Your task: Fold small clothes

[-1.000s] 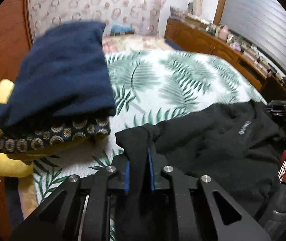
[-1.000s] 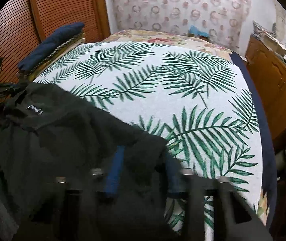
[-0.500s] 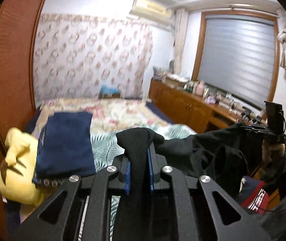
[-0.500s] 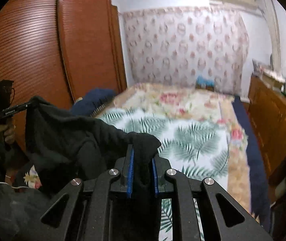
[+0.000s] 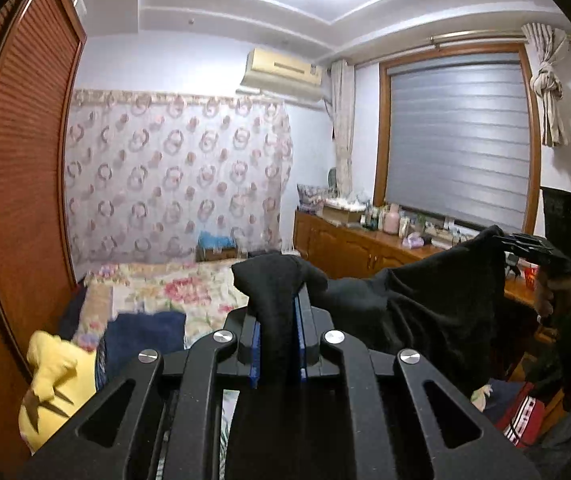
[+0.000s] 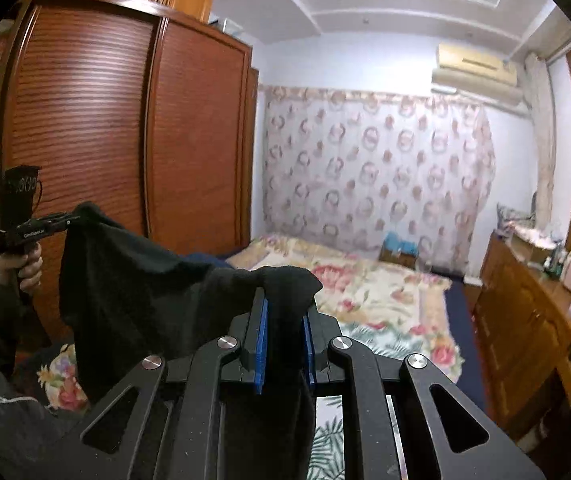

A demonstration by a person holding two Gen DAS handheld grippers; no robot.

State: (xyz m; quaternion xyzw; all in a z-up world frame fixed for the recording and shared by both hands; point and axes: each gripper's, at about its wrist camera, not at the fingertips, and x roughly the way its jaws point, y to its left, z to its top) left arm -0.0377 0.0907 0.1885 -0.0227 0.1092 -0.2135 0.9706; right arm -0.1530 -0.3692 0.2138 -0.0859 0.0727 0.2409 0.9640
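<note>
Your left gripper (image 5: 277,344) and right gripper (image 6: 284,344) each have their jaws pinching the black garment (image 5: 425,304), stretched between them above the bed (image 6: 365,292).

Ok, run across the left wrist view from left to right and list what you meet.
Wooden wardrobe door → yellow plush toy → folded navy cloth → left gripper shut on the black garment → right gripper holding the garment's far corner.
</note>
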